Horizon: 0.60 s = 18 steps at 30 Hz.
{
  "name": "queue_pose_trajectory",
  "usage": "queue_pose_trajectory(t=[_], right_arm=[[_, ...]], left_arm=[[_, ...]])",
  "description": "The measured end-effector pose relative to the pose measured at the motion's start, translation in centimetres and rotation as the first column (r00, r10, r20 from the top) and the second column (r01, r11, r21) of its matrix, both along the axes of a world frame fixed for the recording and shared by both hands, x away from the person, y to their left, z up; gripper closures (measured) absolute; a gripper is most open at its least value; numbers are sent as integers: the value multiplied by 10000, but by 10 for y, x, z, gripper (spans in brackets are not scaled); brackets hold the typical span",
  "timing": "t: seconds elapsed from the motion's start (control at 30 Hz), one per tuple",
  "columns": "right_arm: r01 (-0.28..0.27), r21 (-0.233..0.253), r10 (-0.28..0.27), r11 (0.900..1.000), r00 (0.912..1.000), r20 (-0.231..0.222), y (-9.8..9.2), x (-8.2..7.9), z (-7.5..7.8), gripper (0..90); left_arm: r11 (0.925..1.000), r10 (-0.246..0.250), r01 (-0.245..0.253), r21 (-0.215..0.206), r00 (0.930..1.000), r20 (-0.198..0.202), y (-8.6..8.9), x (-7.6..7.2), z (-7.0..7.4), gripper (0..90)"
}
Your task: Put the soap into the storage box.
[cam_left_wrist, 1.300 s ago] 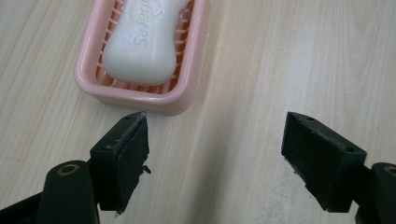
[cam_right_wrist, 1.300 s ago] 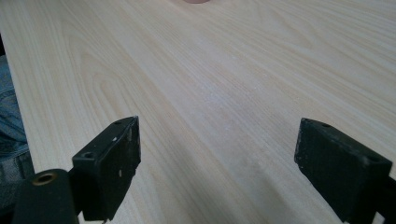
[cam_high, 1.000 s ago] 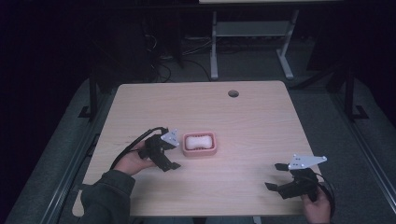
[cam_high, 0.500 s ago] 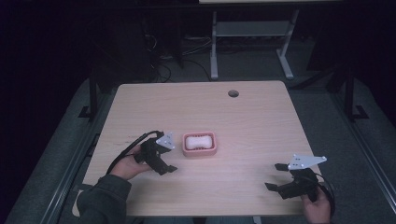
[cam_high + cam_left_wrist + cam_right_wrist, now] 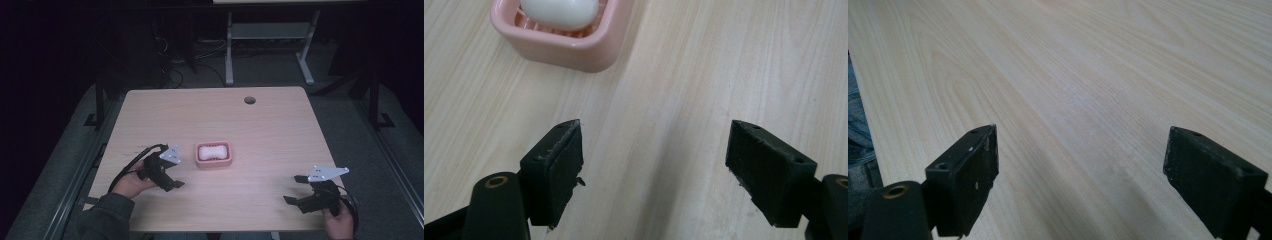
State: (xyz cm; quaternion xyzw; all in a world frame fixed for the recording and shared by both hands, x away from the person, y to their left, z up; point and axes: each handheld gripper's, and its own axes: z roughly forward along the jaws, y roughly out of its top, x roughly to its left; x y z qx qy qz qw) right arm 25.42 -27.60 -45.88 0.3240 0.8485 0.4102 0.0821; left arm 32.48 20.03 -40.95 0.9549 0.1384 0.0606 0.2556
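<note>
Tongs first: left gripper [image 5: 172, 176] gapes wide, nothing between its jaws, hovering low over the table [image 5: 270, 130]. Just ahead of its tips, slightly to one side, sits the pink soap dish [image 5: 566, 42] with the white soap bar [image 5: 560, 11] lying inside it. Right gripper [image 5: 299, 190] also spread wide and empty, bare wood ahead, soap dish well apart from it. Judgement: soap looks seated in the dish and nothing is gripped; placing seems done, with only pulling both tools clear remaining.
</note>
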Motion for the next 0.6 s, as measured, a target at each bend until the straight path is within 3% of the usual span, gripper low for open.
queue_pose_trajectory(t=[0.17,0.6], right_arm=[[26,-5,-26,10000,10000,-49,1,0,0,141],[15,-43,-15,10000,10000,-82,2,1,0,142]], left_arm=[[9999,30,-30,144,10000,2,6,-5,-1,226],[9989,459,-458,45,9984,-318,25,-17,-8,240]])
